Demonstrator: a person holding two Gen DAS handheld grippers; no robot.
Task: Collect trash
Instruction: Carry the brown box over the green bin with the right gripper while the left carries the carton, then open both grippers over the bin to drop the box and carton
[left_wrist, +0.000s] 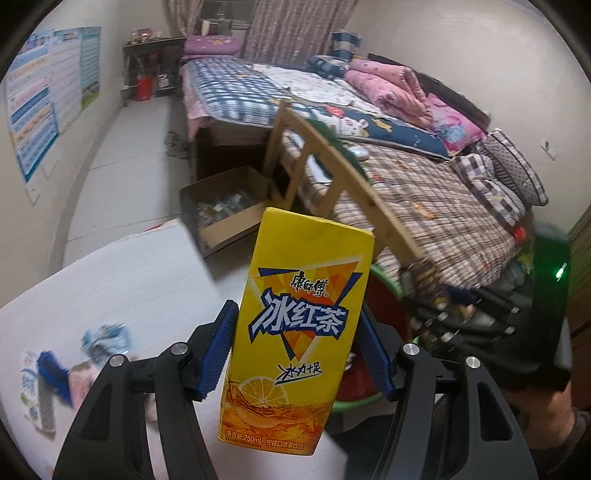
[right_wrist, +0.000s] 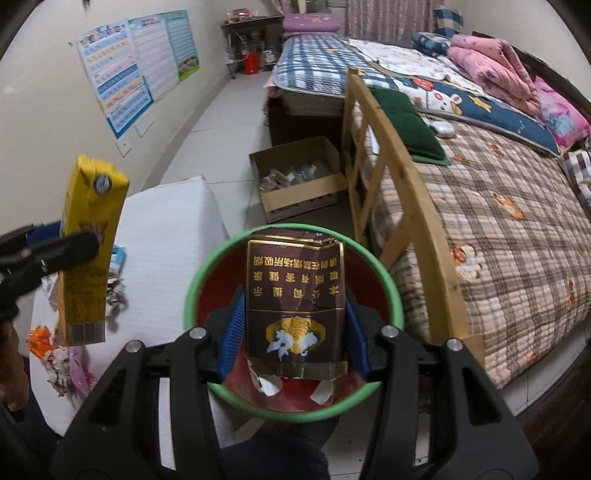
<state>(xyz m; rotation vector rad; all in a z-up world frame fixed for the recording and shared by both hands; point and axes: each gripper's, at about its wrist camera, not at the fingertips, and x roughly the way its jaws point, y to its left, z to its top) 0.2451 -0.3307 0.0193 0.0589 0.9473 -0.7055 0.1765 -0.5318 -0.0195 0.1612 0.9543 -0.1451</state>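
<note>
My left gripper (left_wrist: 295, 354) is shut on a yellow iced-tea carton (left_wrist: 295, 295), held upright between the blue pads (left_wrist: 218, 350). In the right wrist view the same carton (right_wrist: 88, 240) hangs at the left, above the white table (right_wrist: 166, 229). My right gripper (right_wrist: 295, 328) is shut on a torn brown cigarette pack (right_wrist: 295, 295), directly over a red bin with a green rim (right_wrist: 195, 280). Behind the carton, part of that bin (left_wrist: 384, 275) shows in the left wrist view. Crumpled wrappers (right_wrist: 55, 354) and a blue-white carton (right_wrist: 118, 260) lie on the table.
A cardboard box (right_wrist: 295, 177) with clutter sits on the floor beyond the bin. Close on the bin's right rises a wooden footboard (right_wrist: 399, 177), with a plaid-quilted bed (right_wrist: 498, 221) behind it. Posters (right_wrist: 122, 74) hang on the left wall.
</note>
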